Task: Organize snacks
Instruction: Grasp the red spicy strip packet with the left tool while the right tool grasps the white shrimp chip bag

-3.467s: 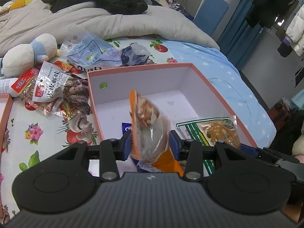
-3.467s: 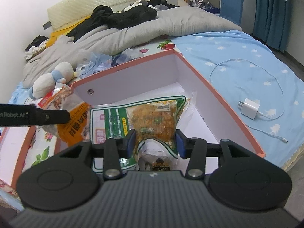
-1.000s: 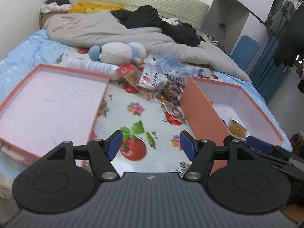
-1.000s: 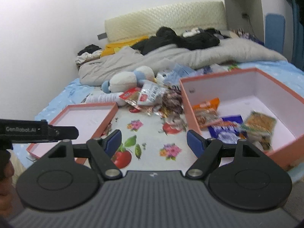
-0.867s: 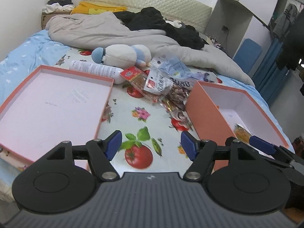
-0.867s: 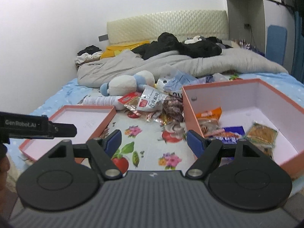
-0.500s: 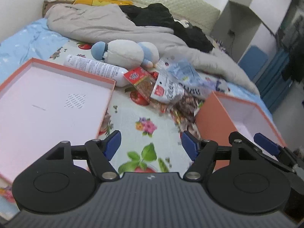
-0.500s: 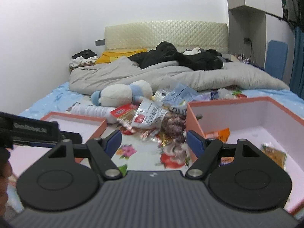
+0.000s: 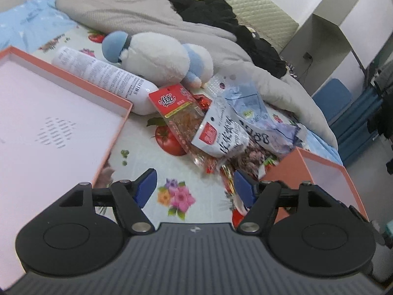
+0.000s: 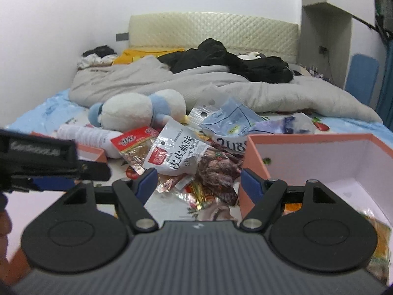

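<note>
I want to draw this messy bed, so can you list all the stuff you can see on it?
Deep box: one, orange outside, white inside, right side of bed.
Shallow lid: one, orange rim, pale inside, left side.
Snack packets: a pile, red, white, blue, dark, between lid and box.
Plush toy: one, white and blue, behind the pile.
Bottle: one, white, lying beside the lid.
Duvet: one, grey, far end.
Dark clothes: a heap, black, on the duvet.
Left gripper: black, blue pads, open, empty.
Right gripper: same, open, empty.
</note>
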